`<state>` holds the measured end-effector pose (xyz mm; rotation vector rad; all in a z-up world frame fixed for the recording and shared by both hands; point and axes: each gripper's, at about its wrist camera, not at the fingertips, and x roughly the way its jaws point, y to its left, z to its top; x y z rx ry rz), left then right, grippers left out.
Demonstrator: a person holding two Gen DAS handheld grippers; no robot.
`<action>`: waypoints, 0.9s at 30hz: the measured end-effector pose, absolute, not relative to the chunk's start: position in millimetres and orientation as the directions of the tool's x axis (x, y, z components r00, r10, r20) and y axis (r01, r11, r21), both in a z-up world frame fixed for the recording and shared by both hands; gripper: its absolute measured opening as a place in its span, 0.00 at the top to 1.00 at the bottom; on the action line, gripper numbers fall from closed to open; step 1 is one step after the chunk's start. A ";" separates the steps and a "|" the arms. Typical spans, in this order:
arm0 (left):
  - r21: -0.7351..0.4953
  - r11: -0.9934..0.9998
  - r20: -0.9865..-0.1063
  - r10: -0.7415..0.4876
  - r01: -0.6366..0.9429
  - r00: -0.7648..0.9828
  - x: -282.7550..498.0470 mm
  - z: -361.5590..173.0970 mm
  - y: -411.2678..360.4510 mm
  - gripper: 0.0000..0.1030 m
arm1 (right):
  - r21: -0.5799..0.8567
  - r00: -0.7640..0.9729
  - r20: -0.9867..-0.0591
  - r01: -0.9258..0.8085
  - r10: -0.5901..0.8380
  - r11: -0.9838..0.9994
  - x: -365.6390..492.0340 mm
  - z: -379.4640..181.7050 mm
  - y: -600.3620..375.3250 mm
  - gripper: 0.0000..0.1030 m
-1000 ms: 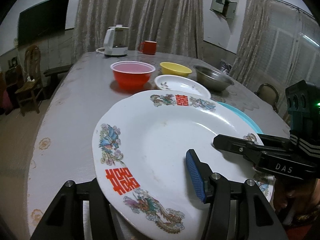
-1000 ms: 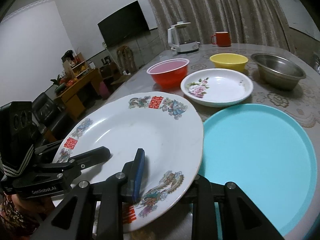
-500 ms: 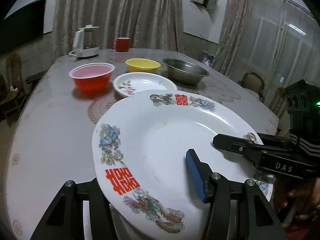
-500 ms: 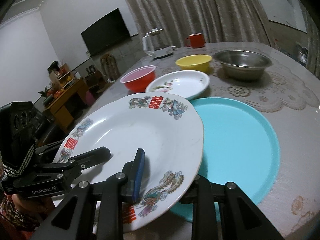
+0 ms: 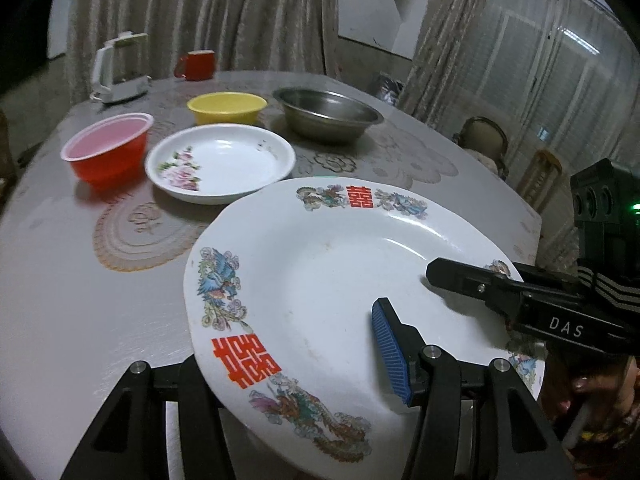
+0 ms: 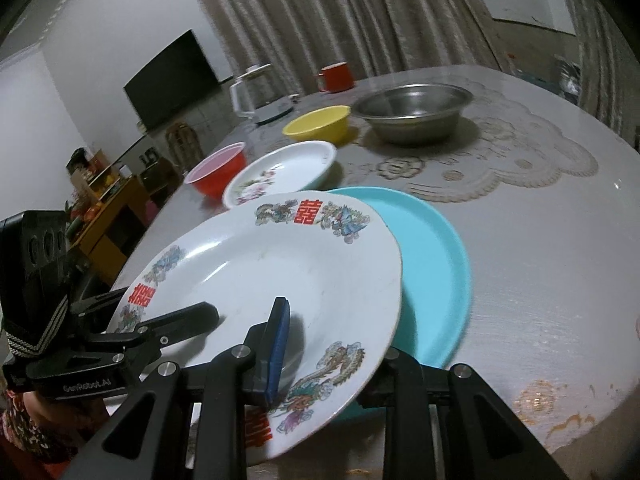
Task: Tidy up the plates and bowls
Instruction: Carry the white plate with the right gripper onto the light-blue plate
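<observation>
Both grippers hold one large white plate with dragon and red-character decoration (image 5: 320, 280), also in the right wrist view (image 6: 260, 264). My left gripper (image 5: 296, 364) is shut on its near rim; my right gripper (image 6: 320, 356) is shut on the opposite rim. The plate hangs tilted above a turquoise round plate (image 6: 432, 264) and partly covers it. Beyond lie a white floral plate (image 5: 224, 164), a red bowl (image 5: 108, 148), a yellow bowl (image 5: 228, 108) and a steel bowl (image 5: 328, 114).
A white kettle (image 5: 120, 68) and a red mug (image 5: 196, 65) stand at the table's (image 5: 80, 280) far side. Lace doilies lie under some dishes. Chairs stand beyond the right table edge (image 5: 540, 176). A TV (image 6: 172, 76) hangs on the wall.
Both grippers have carried the big plate rightward over the table, so it now covers more of the turquoise plate. The grip on the plate is unchanged.
</observation>
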<state>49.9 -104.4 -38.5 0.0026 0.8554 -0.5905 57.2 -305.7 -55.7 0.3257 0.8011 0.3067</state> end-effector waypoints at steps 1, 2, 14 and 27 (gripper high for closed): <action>-0.229 0.840 -0.716 -0.488 0.493 0.499 52.8 -39.6 -108.3 0.44 | 0.398 0.659 -0.650 -0.131 0.380 0.908 58.2 -56.5 -310.0 0.75; -0.227 0.840 -0.721 -0.485 0.493 0.495 55.6 -40.2 -111.6 0.44 | 0.396 0.661 -0.652 -0.121 0.372 0.910 59.0 -57.2 -313.6 0.75; -0.180 0.866 -0.758 -0.424 0.466 0.496 76.0 -47.4 -121.2 0.44 | 0.318 0.694 -0.665 -0.072 0.276 0.945 71.1 -60.8 -326.6 0.75; -0.116 0.868 -0.759 -0.391 0.483 0.520 72.1 -50.2 -127.0 0.45 | 0.323 0.689 -0.677 -0.038 0.259 0.946 69.1 -72.7 -332.6 0.73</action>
